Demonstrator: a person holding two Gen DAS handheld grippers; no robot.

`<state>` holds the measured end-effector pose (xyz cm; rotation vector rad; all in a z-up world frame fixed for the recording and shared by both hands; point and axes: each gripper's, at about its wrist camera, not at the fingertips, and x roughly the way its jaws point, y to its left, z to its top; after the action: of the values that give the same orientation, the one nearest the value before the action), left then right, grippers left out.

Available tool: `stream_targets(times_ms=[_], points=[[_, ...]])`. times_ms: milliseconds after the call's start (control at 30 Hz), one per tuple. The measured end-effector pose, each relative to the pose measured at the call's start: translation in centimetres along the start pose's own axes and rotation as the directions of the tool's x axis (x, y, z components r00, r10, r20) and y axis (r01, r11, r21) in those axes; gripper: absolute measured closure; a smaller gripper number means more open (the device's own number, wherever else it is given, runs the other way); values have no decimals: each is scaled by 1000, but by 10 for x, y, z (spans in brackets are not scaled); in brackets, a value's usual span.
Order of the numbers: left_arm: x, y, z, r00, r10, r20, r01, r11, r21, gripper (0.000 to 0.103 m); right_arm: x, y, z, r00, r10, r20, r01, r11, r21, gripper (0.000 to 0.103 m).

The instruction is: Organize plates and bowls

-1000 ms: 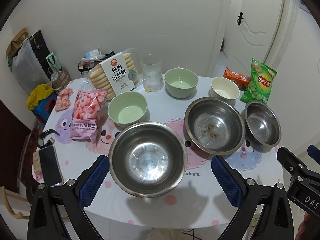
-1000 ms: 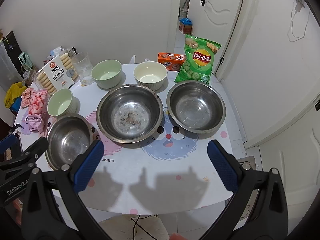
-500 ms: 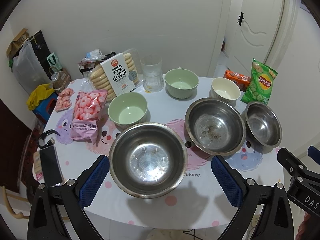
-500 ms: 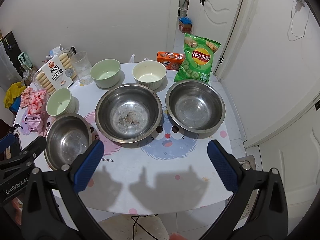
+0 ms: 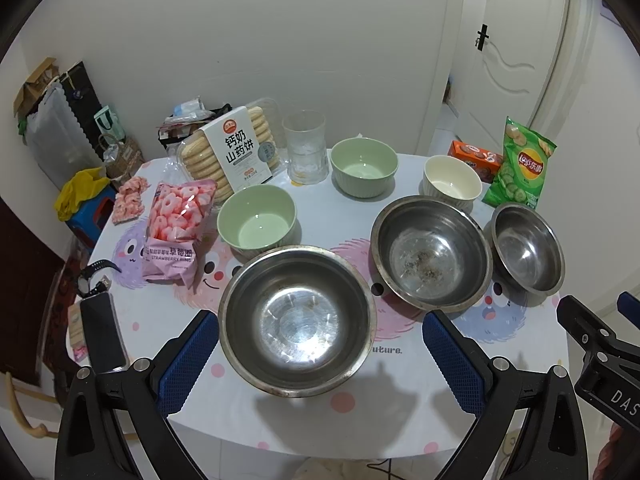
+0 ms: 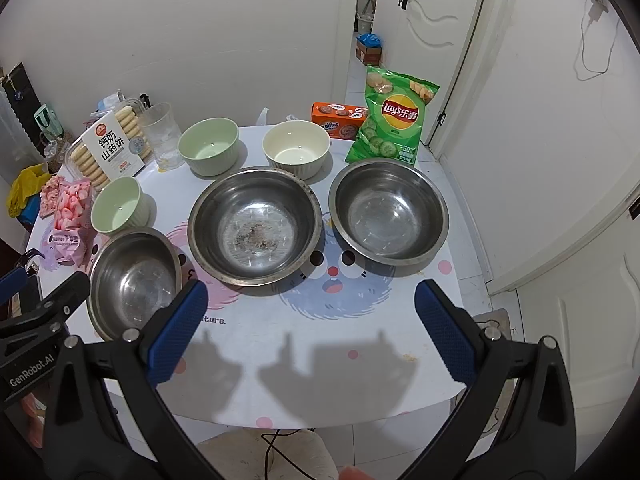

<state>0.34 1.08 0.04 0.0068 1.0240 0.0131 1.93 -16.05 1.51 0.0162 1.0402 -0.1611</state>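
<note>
Since the earlier frames almost nothing is moving; both views are only shifting very slightly. The left tongs [image 5: 320, 364] are standing wide apart above the near edge of the tabletop [image 5: 400, 412], holding nothing, with the left steel bowl [image 5: 297, 320] sitting between their tips. The right tongs [image 6: 310, 328] are also staying wide and holding nothing. The middle steel bowl [image 6: 254, 225] and the right steel bowl [image 6: 390, 211] are sitting mid-tabletop, and two green bowls [image 6: 208, 145] and a cream bowl [image 6: 296, 149] toward the far edge.

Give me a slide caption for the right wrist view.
Open right claw hovers before three empty steel bowls on the table.
</note>
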Motion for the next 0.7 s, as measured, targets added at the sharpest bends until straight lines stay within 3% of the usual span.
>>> stream_targets(times_ms=[700], points=[[0, -1, -1, 1000, 2, 1, -2, 1000, 0, 0, -1, 1, 1, 1000, 0, -3, 0, 1000, 0, 0]])
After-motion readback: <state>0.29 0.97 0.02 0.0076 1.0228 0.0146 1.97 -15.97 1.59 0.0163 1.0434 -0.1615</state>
